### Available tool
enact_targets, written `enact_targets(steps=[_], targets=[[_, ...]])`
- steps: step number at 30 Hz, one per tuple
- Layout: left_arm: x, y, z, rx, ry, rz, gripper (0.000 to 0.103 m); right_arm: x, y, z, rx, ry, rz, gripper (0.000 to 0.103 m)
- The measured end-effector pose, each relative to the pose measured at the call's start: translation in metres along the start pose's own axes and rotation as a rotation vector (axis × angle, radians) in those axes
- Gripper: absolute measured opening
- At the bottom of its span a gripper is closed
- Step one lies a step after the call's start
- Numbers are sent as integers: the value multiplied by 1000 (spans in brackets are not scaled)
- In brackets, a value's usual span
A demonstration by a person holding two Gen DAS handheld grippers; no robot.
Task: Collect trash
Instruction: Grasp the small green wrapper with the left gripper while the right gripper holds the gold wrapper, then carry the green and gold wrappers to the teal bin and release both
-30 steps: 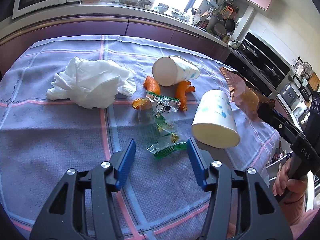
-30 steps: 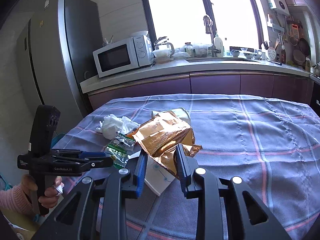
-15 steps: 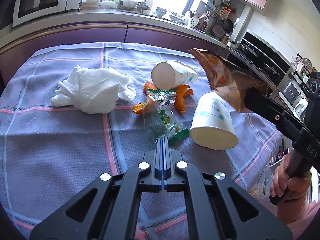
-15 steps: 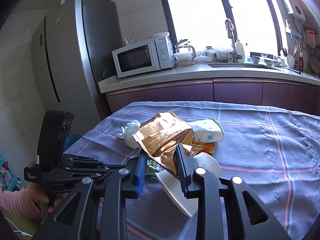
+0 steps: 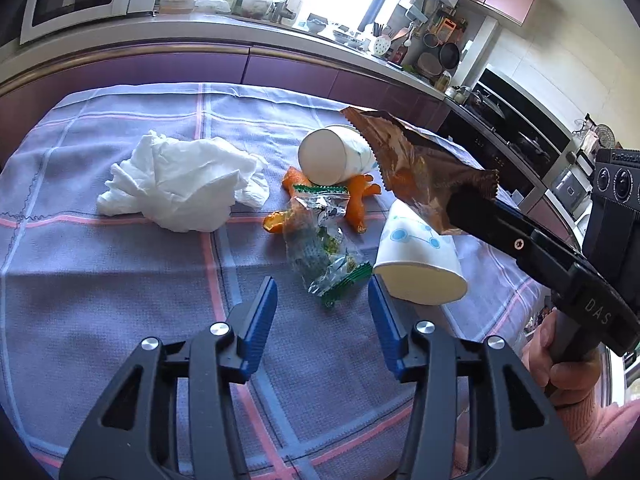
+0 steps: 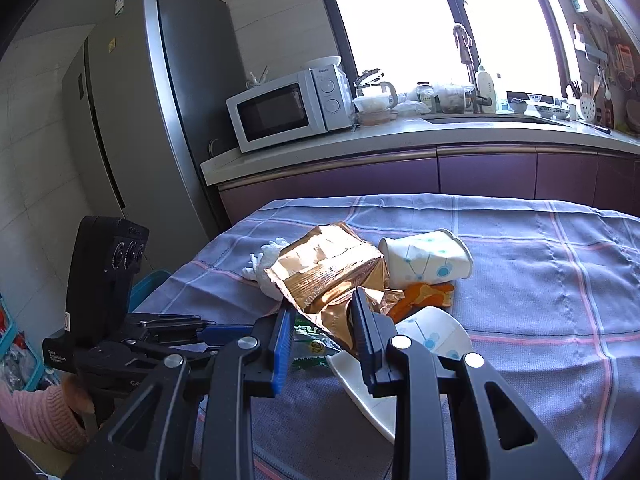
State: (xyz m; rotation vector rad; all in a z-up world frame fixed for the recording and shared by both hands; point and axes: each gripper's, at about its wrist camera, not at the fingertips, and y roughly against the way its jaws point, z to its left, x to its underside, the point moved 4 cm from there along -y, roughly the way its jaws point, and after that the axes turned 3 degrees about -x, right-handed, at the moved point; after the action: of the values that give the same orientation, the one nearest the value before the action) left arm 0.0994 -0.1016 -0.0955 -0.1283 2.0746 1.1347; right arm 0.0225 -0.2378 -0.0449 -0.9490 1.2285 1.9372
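My left claw (image 5: 322, 305) has sprung apart again after snapping fully together a moment ago; its jaws are opening now, with nothing pinched, and only the tip of the clear green-edged wrapper (image 5: 322, 249) lies just ahead of the gap. Going left to right across the tabletop (image 5: 120, 280): the crumpled white tissue (image 5: 182, 187) sits toward the left edge, then orange peel (image 5: 357, 200) around the wrapper near the middle, one tipped paper cup (image 5: 334, 156) behind it and a second paper cup (image 5: 420, 262) toward the right edge. My right claw (image 6: 320, 334) is clenched on the brown foil snack bag (image 6: 328, 270), which has come up off the cloth since a second ago and hangs in the air above the second cup. I judge one piece is collected and awaiting the bin; the wrapper looks like my left claw's next target.
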Motion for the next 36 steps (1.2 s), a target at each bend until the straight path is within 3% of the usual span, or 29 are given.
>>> enact_targets(steps=[11,12,13,17,27,36], targets=[[-18,-34,6,29,70,70,49,1,-3,-9,-11,-19,-1,27],[-20,-36,6,27,70,74,43,1,-4,-9,-11,-20,1,27],[-20,-39,5,27,70,77,29,1,-5,-9,-13,-22,2,27],[-18,-39,5,18,68,65,3,1,-7,-7,-19,-20,4,27],[-8,-2,17,-14,85,4,1,-6,-13,11,-63,16,5,27],[12,77,48,-134,98,-109,1,-12,-38,60,-178,91,35,27]])
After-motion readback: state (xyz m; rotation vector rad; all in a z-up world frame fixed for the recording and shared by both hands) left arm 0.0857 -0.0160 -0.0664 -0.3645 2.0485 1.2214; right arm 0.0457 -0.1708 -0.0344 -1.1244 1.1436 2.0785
